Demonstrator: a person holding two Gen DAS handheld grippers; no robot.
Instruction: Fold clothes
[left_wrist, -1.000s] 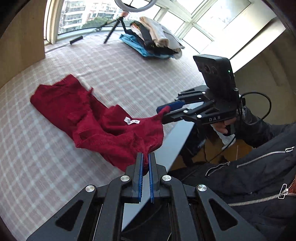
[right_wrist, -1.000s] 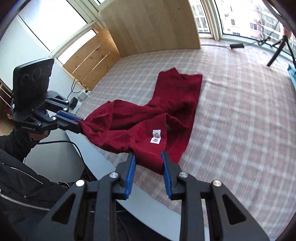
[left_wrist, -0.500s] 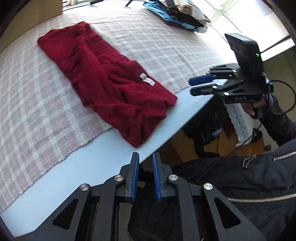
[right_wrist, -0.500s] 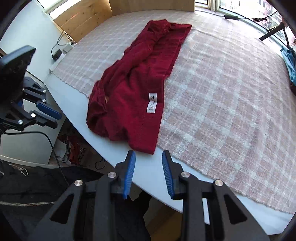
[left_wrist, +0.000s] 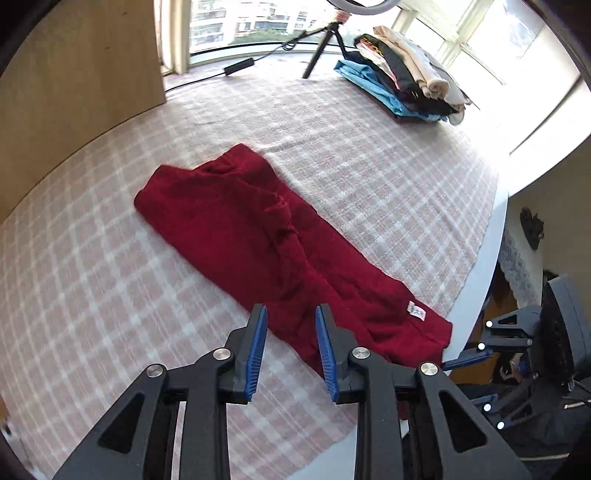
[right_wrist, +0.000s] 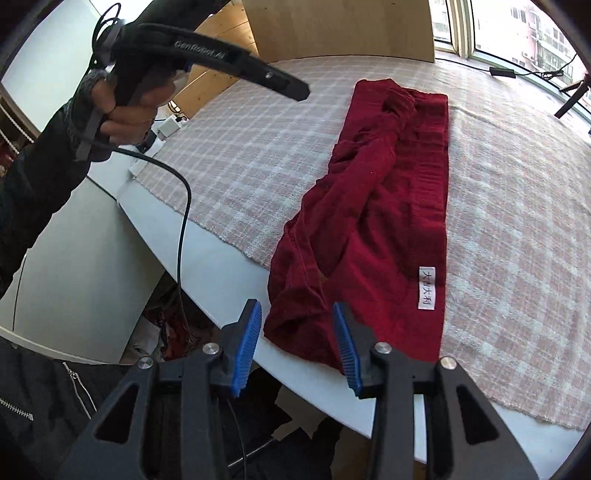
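Observation:
A dark red garment (left_wrist: 266, 240) lies in a long strip on the checked cloth, its near end at the table's edge with a white label (left_wrist: 416, 312). It also shows in the right wrist view (right_wrist: 384, 206), rumpled along its left side, label (right_wrist: 427, 287) up. My left gripper (left_wrist: 290, 350) is open and empty, above the garment's near part. My right gripper (right_wrist: 298, 343) is open and empty, just off the table edge at the garment's near end. The left gripper shows held high at the left of the right wrist view (right_wrist: 258, 74).
A checked pink cloth (left_wrist: 92, 288) covers the white table (right_wrist: 207, 266). A stack of folded clothes (left_wrist: 402, 92) sits at the far right corner. A tripod (left_wrist: 325, 48) and a cable stand by the window. A wooden panel (left_wrist: 74, 74) is at the far left.
Both grippers let go of the garment, which now lies flat in a long strip. Both jaws have opened wider. My left gripper has moved up over the table.

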